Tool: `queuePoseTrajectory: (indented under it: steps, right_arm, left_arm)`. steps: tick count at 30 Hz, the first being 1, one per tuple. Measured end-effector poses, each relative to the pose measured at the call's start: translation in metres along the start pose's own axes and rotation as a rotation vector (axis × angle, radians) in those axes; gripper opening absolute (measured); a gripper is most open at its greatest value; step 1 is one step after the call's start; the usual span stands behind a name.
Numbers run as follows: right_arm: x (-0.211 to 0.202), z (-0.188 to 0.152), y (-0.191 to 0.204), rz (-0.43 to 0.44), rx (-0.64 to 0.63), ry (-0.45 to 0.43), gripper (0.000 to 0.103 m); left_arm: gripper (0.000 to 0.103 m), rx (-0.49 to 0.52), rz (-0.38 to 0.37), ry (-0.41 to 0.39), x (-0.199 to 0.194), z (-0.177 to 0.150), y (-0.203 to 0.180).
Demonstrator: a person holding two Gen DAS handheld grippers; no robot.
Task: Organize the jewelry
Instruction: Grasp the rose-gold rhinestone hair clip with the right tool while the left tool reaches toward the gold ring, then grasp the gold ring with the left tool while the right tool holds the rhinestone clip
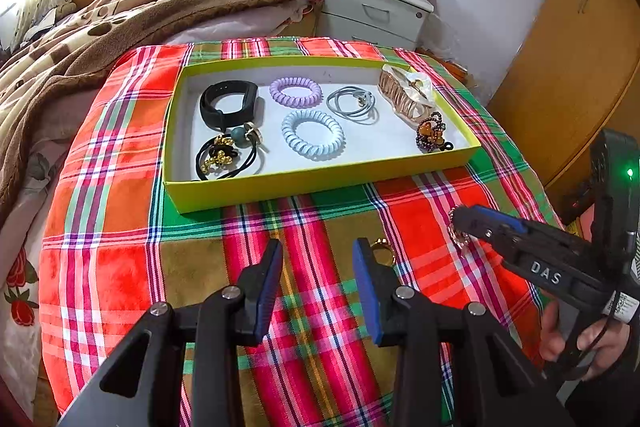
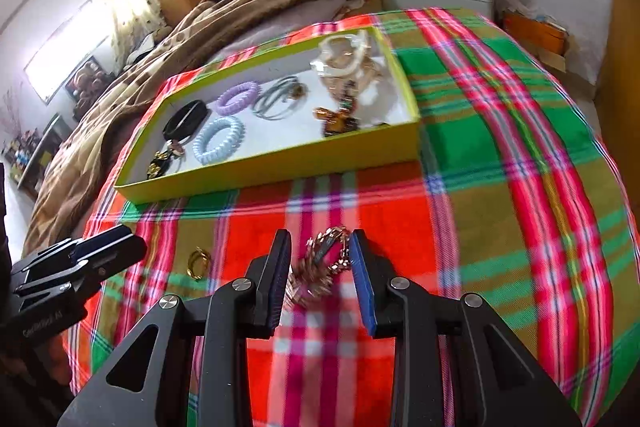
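The right gripper [image 2: 320, 247] has its jaws spread apart with a rose-gold chain bracelet [image 2: 320, 263] lying between them low in the right wrist view; the blue pads do not visibly press on it, though the blur leaves contact at the right pad uncertain. The left gripper [image 1: 318, 255] also stands with its jaws wide and nothing between them, at the bottom centre of its own view.

The bracelet rests on the plaid cloth [image 2: 500, 147], in front of the yellow-green tray [image 1: 320, 179]. A gold ring [image 1: 382, 251] lies just beside the left gripper's right finger, partly hidden behind it. Inside the tray, across the middle of the left wrist view, sit a black wristband [image 1: 228, 103], a lilac coil hair tie [image 1: 296, 91], a pale blue coil hair tie [image 1: 313, 134], a grey bangle set [image 1: 352, 103], black hair ties with gold beads [image 1: 224, 157], a rose-gold hair claw [image 1: 404, 93] and an amber beaded piece [image 1: 432, 133].

The step in hand looks like picking up the bracelet for the tray. The next move would call for closing squarely on the loose links, then lifting over the near tray wall to a bare patch of its floor.

The cloth covers a bed; a brown blanket [image 1: 120, 11] fills the upper left, a grey nightstand [image 1: 376, 7] stands at upper centre, and wooden wardrobes line the edges.
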State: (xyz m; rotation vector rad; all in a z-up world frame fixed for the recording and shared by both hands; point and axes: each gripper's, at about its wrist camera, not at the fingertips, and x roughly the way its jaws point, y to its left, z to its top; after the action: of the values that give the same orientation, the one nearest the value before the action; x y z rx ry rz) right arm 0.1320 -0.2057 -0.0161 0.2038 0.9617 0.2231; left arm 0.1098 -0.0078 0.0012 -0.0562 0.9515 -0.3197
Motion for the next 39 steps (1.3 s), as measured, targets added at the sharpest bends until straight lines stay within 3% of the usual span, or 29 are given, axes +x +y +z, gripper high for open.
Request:
queuePoseTrajectory:
  steps: [6, 16, 23, 39]
  right_arm:
    - [-0.008, -0.010, 0.010, -0.090, -0.066, -0.041, 0.031]
    - [-0.012, -0.020, 0.013, -0.098, -0.109, -0.050, 0.031]
    - [-0.010, -0.019, 0.019, -0.124, -0.146, -0.058, 0.008]
    - [-0.026, -0.018, 0.013, -0.100, -0.122, -0.103, 0.004]
  left_arm:
    - [0.038, -0.011, 0.003, 0.004, 0.001, -0.001, 0.004]
    - [0.038, 0.003, -0.010, 0.018, 0.006, -0.002, -0.002]
    - [0.038, 0.008, -0.009, 0.026, 0.007, -0.003, -0.004]
    - [0.038, 0.037, -0.047, 0.052, 0.016, -0.005, -0.017]
